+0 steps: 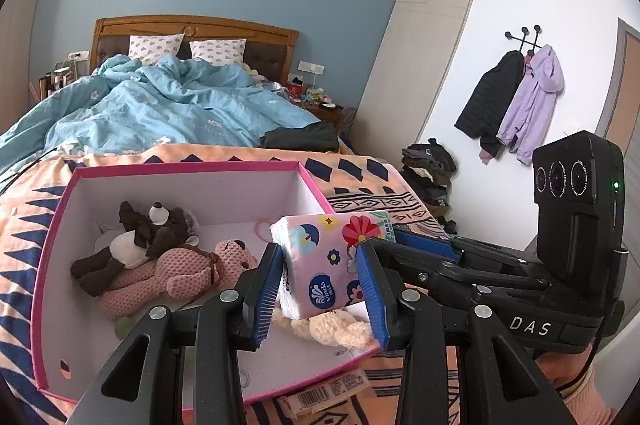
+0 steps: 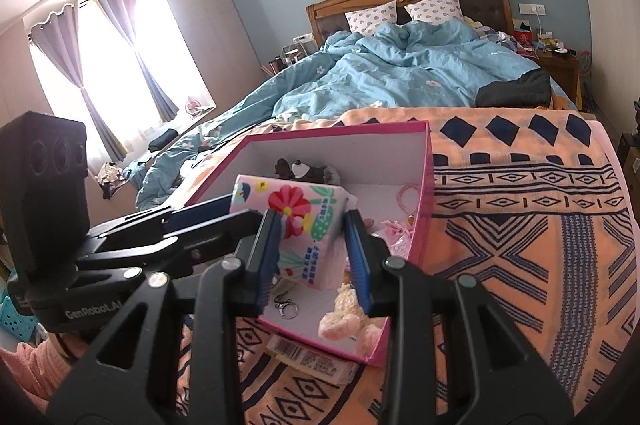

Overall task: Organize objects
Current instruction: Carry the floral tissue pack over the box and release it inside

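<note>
A pink flowered tissue pack (image 1: pixel 334 259) hangs over a pink-rimmed white box (image 1: pixel 192 169) on the bed. My left gripper (image 1: pixel 320 295) and my right gripper (image 2: pixel 310 253) are both shut on the tissue pack (image 2: pixel 298 221), one from each side, above the box's near right part. The right gripper (image 1: pixel 424 245) reaches in from the right in the left wrist view. In the box (image 2: pixel 428 193) lie a dark brown plush dog (image 1: pixel 136 241), a pink plush bear (image 1: pixel 180 273) and a cream plush toy (image 1: pixel 332 331).
The box sits on an orange patterned blanket (image 2: pixel 520 225). A crumpled blue duvet (image 1: pixel 168 105) covers the far bed. A barcoded packet (image 2: pixel 312 361) lies under the box's near edge. A key ring (image 2: pixel 286 309) and pink beads (image 2: pixel 408 201) lie inside.
</note>
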A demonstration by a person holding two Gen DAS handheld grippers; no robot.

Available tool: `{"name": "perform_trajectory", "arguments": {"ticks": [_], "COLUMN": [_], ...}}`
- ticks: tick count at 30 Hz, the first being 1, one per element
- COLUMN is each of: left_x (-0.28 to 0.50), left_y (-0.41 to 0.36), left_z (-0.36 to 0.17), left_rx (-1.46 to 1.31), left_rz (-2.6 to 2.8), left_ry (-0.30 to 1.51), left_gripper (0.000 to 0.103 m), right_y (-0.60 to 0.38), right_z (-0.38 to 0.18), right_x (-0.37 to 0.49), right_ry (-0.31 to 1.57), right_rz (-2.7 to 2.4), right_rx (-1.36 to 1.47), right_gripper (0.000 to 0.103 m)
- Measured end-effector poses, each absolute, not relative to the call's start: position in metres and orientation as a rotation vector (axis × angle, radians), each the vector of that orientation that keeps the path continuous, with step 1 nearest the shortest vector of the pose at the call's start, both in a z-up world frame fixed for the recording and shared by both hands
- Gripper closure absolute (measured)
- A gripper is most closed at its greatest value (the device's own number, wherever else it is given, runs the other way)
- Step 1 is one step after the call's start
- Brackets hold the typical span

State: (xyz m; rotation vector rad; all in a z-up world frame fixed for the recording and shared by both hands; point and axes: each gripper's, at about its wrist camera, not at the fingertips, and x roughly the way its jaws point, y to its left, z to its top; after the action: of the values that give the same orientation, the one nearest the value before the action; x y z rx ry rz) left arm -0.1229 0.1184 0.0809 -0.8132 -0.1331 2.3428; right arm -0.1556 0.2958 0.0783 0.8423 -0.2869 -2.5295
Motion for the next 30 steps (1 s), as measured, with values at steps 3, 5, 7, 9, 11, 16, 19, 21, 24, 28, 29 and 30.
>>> {"name": "perform_trajectory", "arguments": {"ticks": [3,5,7,9,11,16,19,21,24,28,29,30], "left_x": [-0.126,-0.128,-0.13,-0.133,-0.136,-0.142,-0.145,-0.146,-0.15,-0.155,-0.157,-0.158], "left_y": [0.12,0.121,0.122,0.123,0.123,0.123,0.122,0.122,0.124,0.126,0.127,0.127], "left_z": [0.079,0.078,0.077,0.075,0.073,0.068,0.066,0.065,0.064,0.062,0.061,0.06], "left_rx": [-0.819,-0.824,-0.828,-0.835,-0.842,-0.863,-0.869,-0.873,-0.879,-0.893,-0.898,-0.902], "left_rz": [2.344,2.344,2.346,2.346,2.346,2.341,2.339,2.337,2.334,2.326,2.325,2.324], "left_ry": [-0.133,-0.135,-0.135,-0.137,-0.139,-0.151,-0.159,-0.166,-0.172,-0.18,-0.181,-0.182], "left_gripper": [0.065,0.065,0.065,0.065,0.065,0.065,0.065,0.065,0.065,0.065,0.065,0.065], "right_y": [0.297,0.297,0.297,0.297,0.297,0.297,0.297,0.296,0.297,0.299,0.298,0.299], "right_z": [0.076,0.075,0.074,0.073,0.071,0.066,0.064,0.063,0.062,0.06,0.06,0.059], "right_x": [-0.16,-0.162,-0.165,-0.167,-0.17,-0.175,-0.178,-0.18,-0.182,-0.187,-0.188,-0.189], "right_ry": [-0.284,-0.281,-0.278,-0.273,-0.272,-0.277,-0.276,-0.277,-0.277,-0.279,-0.279,-0.279], "right_rz": [-2.532,-2.534,-2.534,-2.536,-2.535,-2.53,-2.528,-2.527,-2.53,-2.535,-2.535,-2.536], "right_rx": [0.85,0.854,0.861,0.868,0.877,0.897,0.907,0.911,0.916,0.923,0.927,0.931], "right_gripper": [0.067,0.067,0.067,0.067,0.067,0.067,0.068,0.068,0.068,0.068,0.068,0.068]}}
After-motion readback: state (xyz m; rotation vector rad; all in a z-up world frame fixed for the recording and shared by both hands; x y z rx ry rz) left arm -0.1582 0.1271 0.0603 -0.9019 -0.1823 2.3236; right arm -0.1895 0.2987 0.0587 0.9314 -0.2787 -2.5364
